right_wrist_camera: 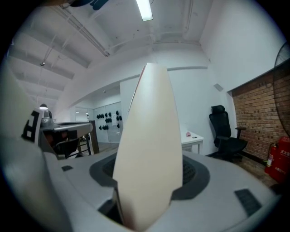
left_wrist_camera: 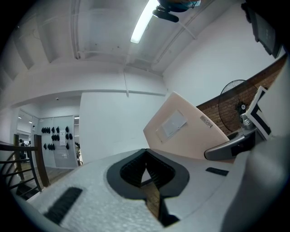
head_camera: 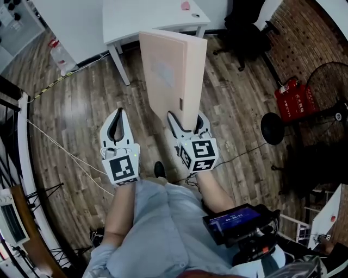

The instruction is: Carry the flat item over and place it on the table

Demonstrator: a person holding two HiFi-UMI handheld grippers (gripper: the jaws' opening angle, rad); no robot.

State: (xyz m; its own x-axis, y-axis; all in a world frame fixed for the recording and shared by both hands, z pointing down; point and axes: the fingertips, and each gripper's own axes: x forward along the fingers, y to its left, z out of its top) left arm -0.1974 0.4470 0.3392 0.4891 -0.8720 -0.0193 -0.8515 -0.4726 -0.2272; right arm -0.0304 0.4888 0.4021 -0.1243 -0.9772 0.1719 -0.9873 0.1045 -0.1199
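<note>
Holding: we have the flat item point(head_camera: 169, 76) clamped in the right gripper point(head_camera: 185, 124); the jaws stand partly apart, pads pressed on both faces near its lower edge.
Item pose: upright on edge, rising out of the right gripper's jaws. In the right gripper view we see only its thin edge, dead centre between the pads.
Item look: pale peach panel with a faint rectangular label on the face turned toward the left gripper point(head_camera: 116, 126).
Left gripper state: jaws together, tips meeting, nothing between them; we carry nothing on this side.
Left vs item: the item sits off to the left gripper's right, clear of its jaws, no contact.
Spacing: the two grippers are side by side, near each other but apart, both pointing the same way.
Table point(head_camera: 130, 21): white, ahead of both grippers, past the item's far edge. The item is not on it; it is in the air over the wood floor point(head_camera: 81, 108).
On table: a small pink thing point(head_camera: 186, 5) toward the far side; we can't tell what it is.
Ahead-right of the right gripper: a black office chair point(head_camera: 247, 27).
Right of the right gripper: a red extinguisher point(head_camera: 296, 98) and a floor fan point(head_camera: 329, 81) by the brick wall point(head_camera: 293, 38).
Behind the grippers: our forearms and a small screen device point(head_camera: 234, 222).
</note>
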